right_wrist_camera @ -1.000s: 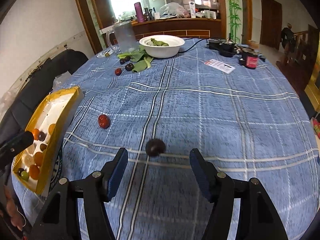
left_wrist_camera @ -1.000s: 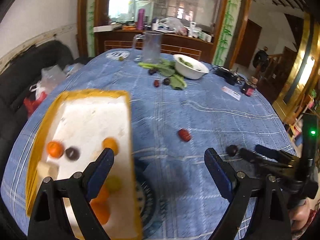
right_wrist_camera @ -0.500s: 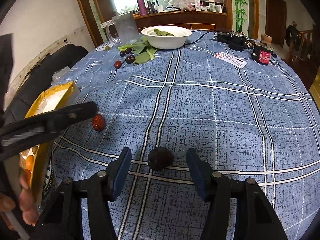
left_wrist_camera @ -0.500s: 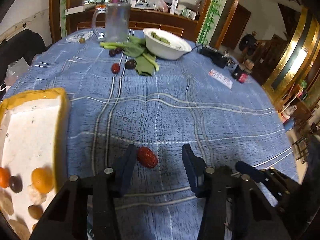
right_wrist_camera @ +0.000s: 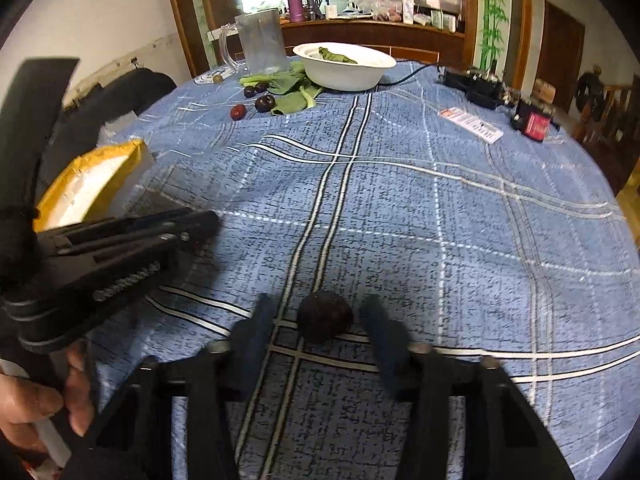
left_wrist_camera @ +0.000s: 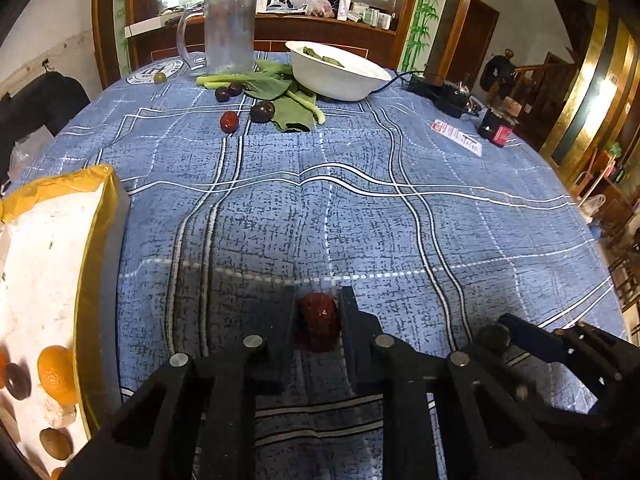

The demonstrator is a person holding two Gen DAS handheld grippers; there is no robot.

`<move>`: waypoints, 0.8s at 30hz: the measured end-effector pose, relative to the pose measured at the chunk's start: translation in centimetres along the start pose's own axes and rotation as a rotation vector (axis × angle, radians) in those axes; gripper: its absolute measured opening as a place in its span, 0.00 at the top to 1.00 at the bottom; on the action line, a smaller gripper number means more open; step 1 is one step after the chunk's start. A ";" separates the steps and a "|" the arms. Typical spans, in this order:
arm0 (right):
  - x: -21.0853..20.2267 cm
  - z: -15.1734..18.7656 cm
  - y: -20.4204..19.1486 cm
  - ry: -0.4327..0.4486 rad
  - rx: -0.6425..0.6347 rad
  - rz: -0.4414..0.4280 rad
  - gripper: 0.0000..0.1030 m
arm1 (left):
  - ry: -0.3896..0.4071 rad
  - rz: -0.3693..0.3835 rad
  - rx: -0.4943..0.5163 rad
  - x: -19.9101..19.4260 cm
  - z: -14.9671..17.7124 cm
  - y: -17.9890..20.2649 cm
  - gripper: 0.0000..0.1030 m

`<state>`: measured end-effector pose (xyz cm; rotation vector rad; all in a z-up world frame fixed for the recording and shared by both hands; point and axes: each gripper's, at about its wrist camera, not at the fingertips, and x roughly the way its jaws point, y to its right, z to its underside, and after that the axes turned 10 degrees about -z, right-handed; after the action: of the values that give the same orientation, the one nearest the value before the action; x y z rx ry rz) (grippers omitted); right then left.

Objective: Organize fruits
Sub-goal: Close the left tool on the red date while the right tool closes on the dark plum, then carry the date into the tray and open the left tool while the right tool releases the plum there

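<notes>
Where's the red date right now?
In the left wrist view, the red date sits low centre on the blue tablecloth, clamped in the left tool, right of the yellow box.

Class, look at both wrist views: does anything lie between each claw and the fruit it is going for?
Nothing visible. The left claw is shut on the red date. The right claw's jaws have been closing around the dark plum, small gaps remaining either side.

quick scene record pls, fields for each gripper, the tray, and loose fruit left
left hand-held gripper: shut on red fruit
right hand-held gripper: jaws just closing around dark fruit, gaps show, not gripped
yellow-rimmed tray: at table's left edge, holds oranges and dark fruits
loose fruit: several by the greens near white bowl
</notes>
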<state>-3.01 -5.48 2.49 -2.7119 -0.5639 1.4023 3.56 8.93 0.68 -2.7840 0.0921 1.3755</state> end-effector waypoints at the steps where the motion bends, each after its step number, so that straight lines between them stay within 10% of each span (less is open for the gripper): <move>1: 0.0 0.0 0.1 0.002 0.003 -0.006 0.72 | 0.010 -0.001 -0.003 -0.2 0.1 -0.1 0.82; 24: -4.5 -0.2 3.1 0.215 0.179 -0.191 0.74 | 0.176 0.094 -0.087 -5.4 0.6 -2.1 0.81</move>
<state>-4.30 -9.87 5.48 -2.5457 -0.6280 1.0474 -0.04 11.26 4.63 -3.0055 0.1740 1.1753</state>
